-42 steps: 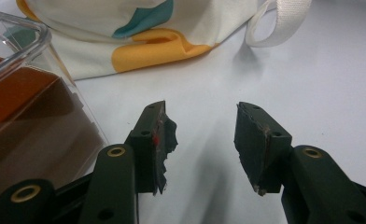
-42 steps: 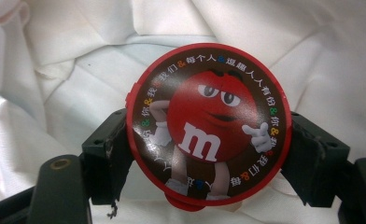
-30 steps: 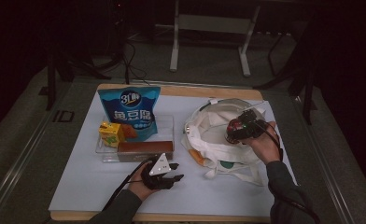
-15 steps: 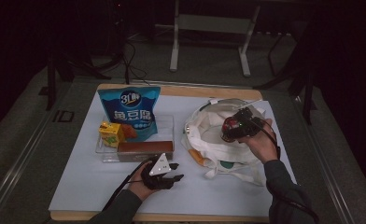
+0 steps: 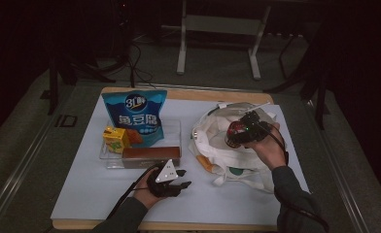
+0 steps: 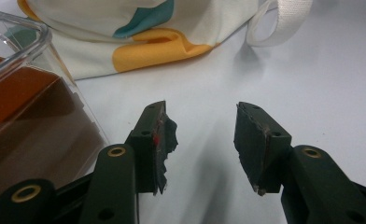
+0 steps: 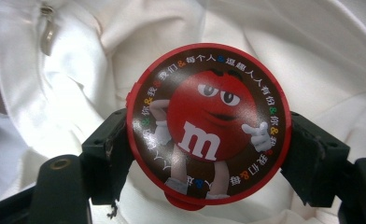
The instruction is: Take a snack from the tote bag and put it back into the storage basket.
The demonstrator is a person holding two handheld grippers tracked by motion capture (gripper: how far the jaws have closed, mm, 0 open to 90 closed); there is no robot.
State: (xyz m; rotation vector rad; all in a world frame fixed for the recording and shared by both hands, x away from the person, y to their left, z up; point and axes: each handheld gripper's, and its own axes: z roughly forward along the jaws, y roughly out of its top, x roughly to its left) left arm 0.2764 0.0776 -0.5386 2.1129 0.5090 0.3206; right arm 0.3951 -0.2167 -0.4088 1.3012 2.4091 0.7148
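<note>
A round red candy tin (image 7: 209, 123) with a red cartoon figure on its lid sits between the jaws of my right gripper (image 7: 209, 154), which is shut on its sides. In the high view the right gripper (image 5: 234, 135) holds the candy tin (image 5: 235, 132) over the mouth of a white cloth bag (image 5: 213, 145) at the right of the table. My left gripper (image 5: 182, 178) rests low near the front middle of the table, open, with nothing between its fingers (image 6: 155, 144). It points toward the bag's printed corner (image 6: 158, 44).
A clear plastic tray (image 5: 174, 133) at centre left holds a blue snack pouch (image 5: 136, 116), a yellow juice carton (image 5: 114, 138) and a brown box (image 5: 150, 154). The tray's corner (image 6: 29, 51) lies close to the left gripper. A white mat (image 5: 81, 189) covers the wooden table.
The right gripper with the candy tin has shifted slightly left over the bag opening. The left gripper has stayed where it was.
</note>
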